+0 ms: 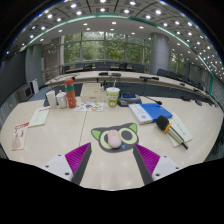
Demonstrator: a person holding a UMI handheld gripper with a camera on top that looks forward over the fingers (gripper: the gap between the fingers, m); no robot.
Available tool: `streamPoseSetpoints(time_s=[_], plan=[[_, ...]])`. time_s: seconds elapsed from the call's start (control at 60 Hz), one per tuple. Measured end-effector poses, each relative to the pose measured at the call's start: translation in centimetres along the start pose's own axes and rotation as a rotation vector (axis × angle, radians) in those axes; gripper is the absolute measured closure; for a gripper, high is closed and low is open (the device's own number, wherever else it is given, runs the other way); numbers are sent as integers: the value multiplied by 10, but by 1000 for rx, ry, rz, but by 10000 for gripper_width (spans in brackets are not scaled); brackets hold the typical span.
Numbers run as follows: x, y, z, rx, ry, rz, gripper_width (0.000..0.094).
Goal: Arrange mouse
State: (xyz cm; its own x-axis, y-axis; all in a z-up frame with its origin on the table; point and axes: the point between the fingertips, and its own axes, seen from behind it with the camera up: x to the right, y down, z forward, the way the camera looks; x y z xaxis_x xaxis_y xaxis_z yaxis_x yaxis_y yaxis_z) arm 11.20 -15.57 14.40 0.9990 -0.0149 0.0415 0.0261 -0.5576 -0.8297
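Note:
A pale pink mouse rests on a green and grey mouse mat shaped like a face, on the beige table. My gripper is open, with its purple pads spread wide at either side. The mouse lies just ahead of the fingertips, centred between them, with clear gaps at both sides. Nothing is held.
Beyond the mat stand a green cup, several bottles and a white box. A blue notebook and a yellow-handled tool lie to the right. Papers lie to the left. Office desks fill the background.

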Motion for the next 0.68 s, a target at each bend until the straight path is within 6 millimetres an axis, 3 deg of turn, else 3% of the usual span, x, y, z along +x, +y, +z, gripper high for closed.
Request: streamPoseSetpoints(time_s=[0.2, 0.35, 0.5, 0.683], plan=[[-18, 11, -132, 44, 47, -30, 80], [-36, 24, -198, 71, 44, -57, 82], [-45, 36, -230, 74, 33, -33, 83], [-42, 42, -242, 71, 42, -25, 84]])
